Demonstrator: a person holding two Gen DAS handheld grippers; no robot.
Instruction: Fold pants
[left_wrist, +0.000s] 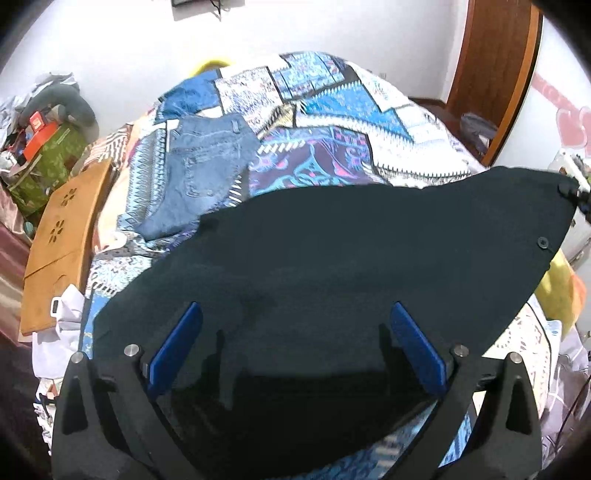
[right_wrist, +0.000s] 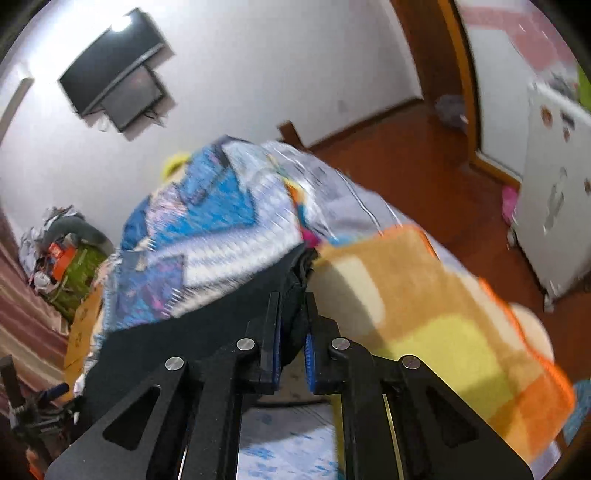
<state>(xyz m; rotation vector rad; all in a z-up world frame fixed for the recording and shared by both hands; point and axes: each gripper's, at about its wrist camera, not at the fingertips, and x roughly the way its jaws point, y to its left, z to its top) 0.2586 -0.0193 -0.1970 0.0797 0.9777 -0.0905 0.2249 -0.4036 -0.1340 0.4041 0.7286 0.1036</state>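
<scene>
Black pants (left_wrist: 332, 251) lie spread over a bed with a blue patterned quilt (left_wrist: 325, 110). My left gripper (left_wrist: 297, 332) hovers over their near part, its blue pads (left_wrist: 177, 350) wide apart and pressing on nothing. The pants' far right corner is lifted, and my right gripper (left_wrist: 571, 192) holds it at the edge of the left wrist view. In the right wrist view, my right gripper (right_wrist: 291, 306) is shut on a bunched fold of the black pants (right_wrist: 229, 314), which trail down to the left.
Folded blue jeans (left_wrist: 207, 162) rest on the quilt at the back left. A wooden lap tray (left_wrist: 59, 240) and a cluttered green box (left_wrist: 48, 158) sit left of the bed. An orange-yellow blanket (right_wrist: 424, 314) lies to the right, with a white cabinet (right_wrist: 554, 203) beyond it.
</scene>
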